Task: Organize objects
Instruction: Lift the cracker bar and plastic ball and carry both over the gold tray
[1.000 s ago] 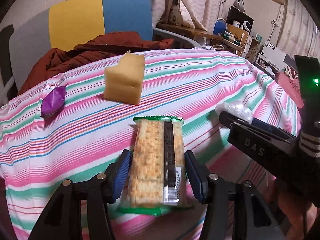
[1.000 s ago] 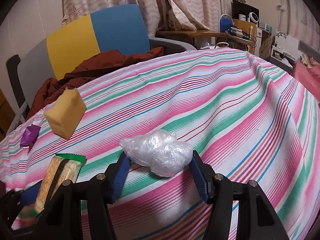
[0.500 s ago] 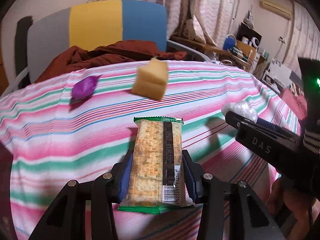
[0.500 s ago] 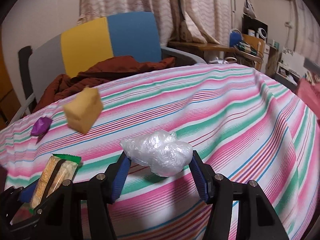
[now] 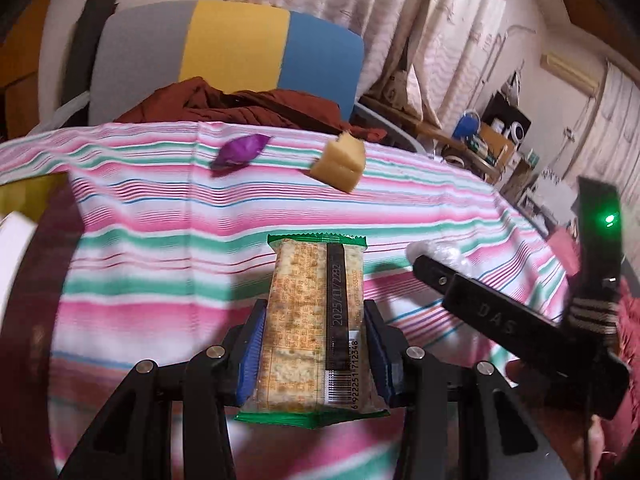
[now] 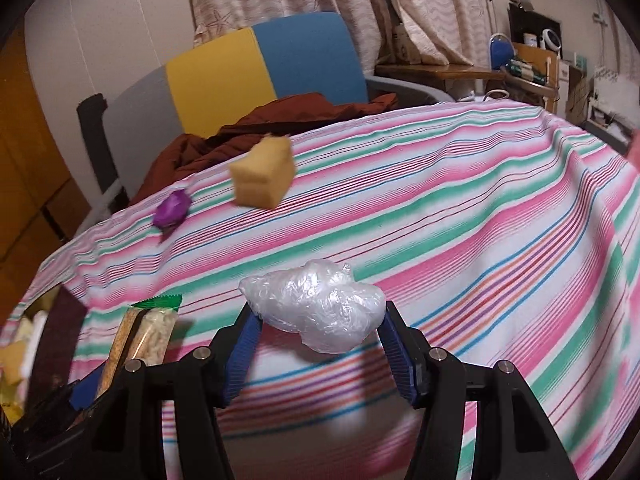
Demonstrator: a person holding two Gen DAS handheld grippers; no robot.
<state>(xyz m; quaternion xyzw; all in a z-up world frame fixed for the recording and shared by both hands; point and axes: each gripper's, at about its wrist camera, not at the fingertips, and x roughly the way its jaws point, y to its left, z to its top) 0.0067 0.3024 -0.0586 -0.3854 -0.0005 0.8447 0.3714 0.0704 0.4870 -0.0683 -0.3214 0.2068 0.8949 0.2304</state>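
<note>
Cracker packet [image 5: 312,320] pinched between the blue pads of the left gripper [image 5: 314,354], held above the striped tablecloth [image 5: 152,216]; long axis runs straight away from the camera, green crimped seam at the far end, barcode and date strip toward the near end on its right side. Near crimp overhangs the gripper body; lower sides of the packet hidden behind the pads. In the right wrist view the same packet shows at lower left, only its far half visible, the rest cut off by gripper hardware. Crumpled clear plastic bag [image 6: 316,308] clamped between the pads of the right gripper [image 6: 318,354], lumpy, wider than tall, long axis left to right across the jaws; contents cannot be made out. In the left view only a sliver of that bag shows behind the right gripper's black finger. Farther out on the cloth: yellow sponge block [image 6: 262,178], blurred, and left of it a purple wrapped candy [image 6: 172,210]. Beyond the table's far edge, a rust-brown jacket [image 5: 248,108] lies on a grey, yellow and blue chair [image 5: 236,48]. Objects at the far-left edge are too cropped to identify.
</note>
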